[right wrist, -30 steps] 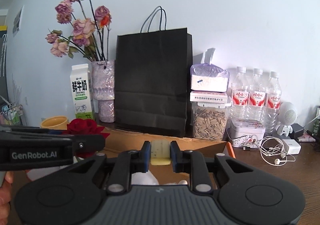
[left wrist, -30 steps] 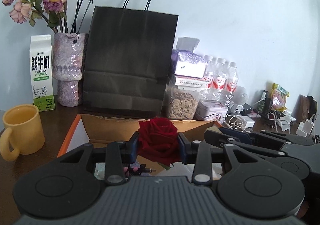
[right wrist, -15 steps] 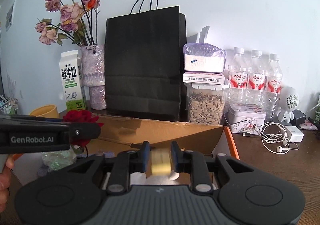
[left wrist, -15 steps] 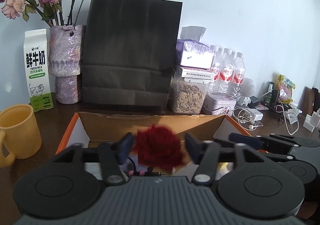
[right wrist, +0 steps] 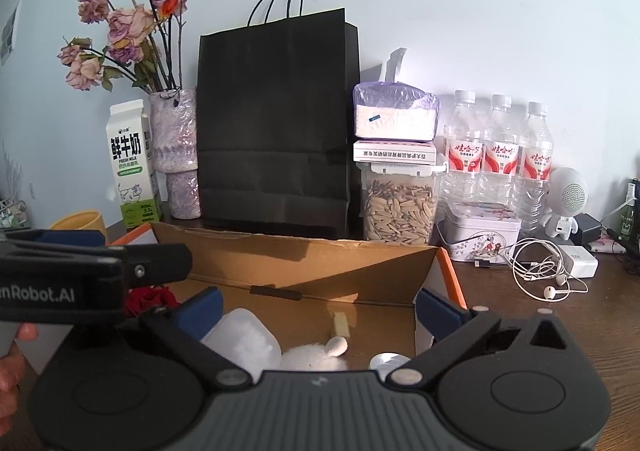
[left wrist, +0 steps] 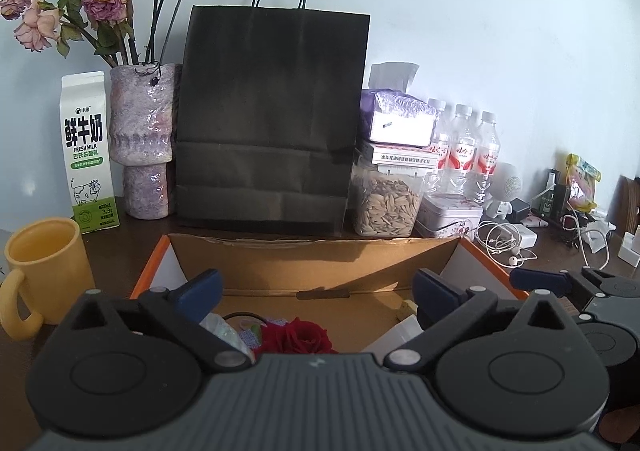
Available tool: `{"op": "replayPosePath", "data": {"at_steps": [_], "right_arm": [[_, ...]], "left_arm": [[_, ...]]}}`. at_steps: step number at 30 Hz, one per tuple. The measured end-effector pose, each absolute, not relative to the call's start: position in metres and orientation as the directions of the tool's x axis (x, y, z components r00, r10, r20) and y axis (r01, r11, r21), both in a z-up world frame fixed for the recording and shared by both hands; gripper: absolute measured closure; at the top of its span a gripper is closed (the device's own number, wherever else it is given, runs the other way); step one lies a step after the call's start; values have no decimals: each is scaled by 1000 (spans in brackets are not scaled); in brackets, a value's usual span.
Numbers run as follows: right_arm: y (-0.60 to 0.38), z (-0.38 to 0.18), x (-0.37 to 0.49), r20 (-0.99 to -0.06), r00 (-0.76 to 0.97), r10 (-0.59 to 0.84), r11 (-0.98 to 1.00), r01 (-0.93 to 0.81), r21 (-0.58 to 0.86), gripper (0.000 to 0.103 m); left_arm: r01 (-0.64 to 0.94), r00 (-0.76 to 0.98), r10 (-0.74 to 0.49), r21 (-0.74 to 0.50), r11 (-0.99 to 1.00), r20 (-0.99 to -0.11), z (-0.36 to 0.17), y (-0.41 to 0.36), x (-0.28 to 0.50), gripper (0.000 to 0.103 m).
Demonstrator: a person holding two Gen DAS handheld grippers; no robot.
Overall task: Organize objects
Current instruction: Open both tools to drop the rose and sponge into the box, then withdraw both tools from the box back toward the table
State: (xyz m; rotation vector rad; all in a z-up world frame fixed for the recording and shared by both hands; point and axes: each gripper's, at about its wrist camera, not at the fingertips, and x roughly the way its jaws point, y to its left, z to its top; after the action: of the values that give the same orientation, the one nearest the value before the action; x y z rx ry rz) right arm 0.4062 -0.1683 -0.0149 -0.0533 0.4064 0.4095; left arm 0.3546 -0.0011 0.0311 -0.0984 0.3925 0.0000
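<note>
Both tools are over an open cardboard box (left wrist: pixel 312 259) that sits on a dark wood surface (right wrist: pixel 520 315). The left tool (left wrist: pixel 316 287) is opening, its two blue tips far apart, and nothing sits between them. A red rose (left wrist: pixel 298 339) lies down in the box, just below that tool. The right tool (right wrist: pixel 318 305) is opening too, its tips wide apart and holding nothing. Under it in the box lie a clear plastic case (right wrist: pixel 244 339), a fluffy white thing (right wrist: pixel 316 359) and a small yellow block (right wrist: pixel 341 325) near the back wall. From the right tool's camera the left tool shows on the left side, and part of a hand (right wrist: pixel 12 363) holds it. Behind the box stand a tall black paper bag (left wrist: pixel 272 115), a milk carton (left wrist: pixel 86 151), a vase of dry pink roses (left wrist: pixel 142 139), a jar of seeds (right wrist: pixel 398 207) and three water bottles (right wrist: pixel 500 155). A yellow mug (left wrist: pixel 44 267) sits left of the box. White earphones (right wrist: pixel 540 275) lie to the right of the box.
</note>
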Motion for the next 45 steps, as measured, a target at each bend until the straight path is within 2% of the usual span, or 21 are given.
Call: {"op": "replayPosePath", "data": {"at_steps": [12, 19, 27, 34, 40, 45], "right_arm": [[-181, 3, 368, -326, 860, 392, 911, -412, 8, 0], [-190, 4, 328, -324, 842, 431, 891, -453, 8, 0], [-203, -2, 283, -346, 831, 435, 886, -464, 0, 0], [-213, -22, 252, -422, 802, 423, 883, -470, -9, 0], [-224, -42, 238, -484, 766, 424, 878, -479, 12, 8], [-227, -52, 238, -518, 732, 442, 869, -493, 45, 28]], "left_arm": [[5, 946, -39, -104, 995, -323, 47, 4, 311, 0], [1, 947, -33, -98, 995, -318, 50, 6, 275, 0], [6, 935, -36, -85, 996, -352, 40, 5, 236, 0], [-6, 911, -19, -60, 998, -412, 24, 9, 208, 0], [-25, 888, -1, -51, 998, -459, 10, 15, 191, 0], [-34, 868, 9, -42, 999, -496, -1, 15, 180, 0]]}}
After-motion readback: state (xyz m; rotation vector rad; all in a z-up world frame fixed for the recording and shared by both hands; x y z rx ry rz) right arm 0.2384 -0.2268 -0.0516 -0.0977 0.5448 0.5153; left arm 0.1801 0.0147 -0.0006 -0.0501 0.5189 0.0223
